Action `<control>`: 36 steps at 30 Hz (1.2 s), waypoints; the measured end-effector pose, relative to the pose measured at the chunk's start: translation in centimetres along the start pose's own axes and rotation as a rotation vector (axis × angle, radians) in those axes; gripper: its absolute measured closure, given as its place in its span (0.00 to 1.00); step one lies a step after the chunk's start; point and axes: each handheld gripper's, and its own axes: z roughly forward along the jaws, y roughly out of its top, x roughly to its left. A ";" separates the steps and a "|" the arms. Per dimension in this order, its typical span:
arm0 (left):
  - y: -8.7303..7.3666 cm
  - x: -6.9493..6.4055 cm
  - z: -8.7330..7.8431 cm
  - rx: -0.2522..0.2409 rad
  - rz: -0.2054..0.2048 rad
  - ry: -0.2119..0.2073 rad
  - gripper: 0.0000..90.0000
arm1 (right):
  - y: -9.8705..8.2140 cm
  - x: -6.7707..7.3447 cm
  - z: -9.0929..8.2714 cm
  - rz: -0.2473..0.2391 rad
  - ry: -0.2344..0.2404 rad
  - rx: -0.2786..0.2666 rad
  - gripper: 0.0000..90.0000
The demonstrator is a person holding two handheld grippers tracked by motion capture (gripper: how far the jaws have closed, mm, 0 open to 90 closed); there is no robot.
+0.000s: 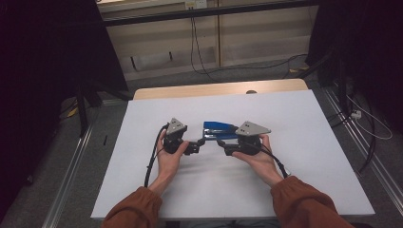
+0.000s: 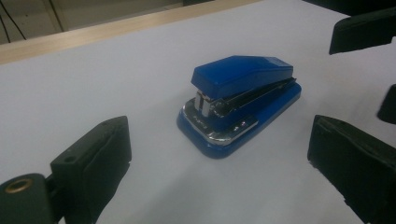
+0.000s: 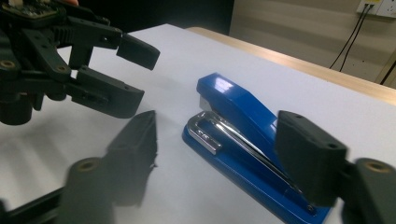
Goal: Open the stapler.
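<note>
A white table top (image 1: 304, 156) carries the whole scene, with a wooden edge strip (image 1: 214, 89) along its far side. Near the middle lies a blue stapler (image 1: 219, 129), flat on its base, its lid down and its chromed mouth turned toward the person's left.

The person's two hands bracket it from the near side. The left gripper (image 1: 201, 142) sits just to the left of the stapler's mouth; in its own view the jaws stand wide apart with the stapler (image 2: 238, 103) lying ahead between them, untouched. The right gripper (image 1: 220, 142) comes in from the other side; its jaws are apart too, one pad (image 3: 310, 156) in front of the rear of the stapler (image 3: 243, 135), the other clear on the table side. Whether that pad already touches the blue body I cannot say, as it covers the spot where contact would be.

The step in hand looks like closing on the stapler. To do it well, the right gripper should straddle the body across its narrow width, toward the rear hinge, where the lid does not spring. Keep the pads level and low so both base and lid are caught together, then close gently. The left gripper should hold back from the mouth until the right has a firm hold, so that the two sets of jaws do not collide.
</note>
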 end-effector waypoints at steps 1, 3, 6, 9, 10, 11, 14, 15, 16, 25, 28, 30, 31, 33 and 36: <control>0.0 0.0 0.0 -0.010 0.000 0.004 0.07 | 0.1 -0.1 0.2 -0.001 0.005 0.011 0.41; 0.1 -0.2 -0.1 -0.021 0.011 0.024 0.07 | 0.4 -0.1 0.5 -0.004 0.019 0.030 0.49; 0.3 -0.4 -0.1 -0.037 0.011 0.018 0.06 | 0.7 -0.2 0.8 0.006 0.029 0.027 0.56; 0.4 -0.8 -0.2 -0.038 0.042 0.021 0.06 | 1.1 -0.1 1.4 0.005 0.030 0.014 0.70; 0.4 -0.8 -0.2 -0.038 0.042 0.021 0.06 | 1.1 -0.1 1.6 0.005 0.033 0.015 0.75; 0.5 -0.8 -0.3 -0.036 0.036 0.021 0.06 | 1.1 -0.1 1.7 0.008 0.038 0.015 0.79; 0.5 -0.8 -0.3 -0.034 0.033 0.019 0.06 | 1.0 -0.1 2.0 0.017 0.041 0.021 0.90; 0.5 -0.9 -0.3 -0.035 0.043 0.028 0.05 | 1.0 -0.1 2.1 0.024 0.041 0.023 0.94; 0.5 -0.9 -0.3 -0.034 0.041 0.025 0.05 | 1.0 -0.1 2.3 0.030 0.049 0.024 0.98; 1.0 -0.7 -0.5 -0.045 -0.026 0.023 0.27 | 1.0 -0.3 2.9 0.035 0.066 0.057 1.00; 1.9 -0.3 -0.2 -0.028 -0.012 0.028 0.43 | 1.3 -0.6 3.2 0.026 0.069 0.068 1.00; 2.1 -0.2 -0.1 -0.024 -0.012 0.020 0.47 | 1.4 -0.7 3.4 0.025 0.069 0.067 1.00; 2.5 -0.1 0.0 -0.034 -0.015 0.022 0.51 | 1.5 -0.7 3.5 0.023 0.069 0.071 1.00; 3.5 0.1 0.2 -0.073 -0.034 0.014 0.55 | 1.5 -0.8 3.6 0.018 0.070 0.074 1.00; 4.1 0.4 0.7 -0.082 -0.027 0.023 0.66 | 1.5 -0.9 3.9 0.008 0.065 0.082 1.00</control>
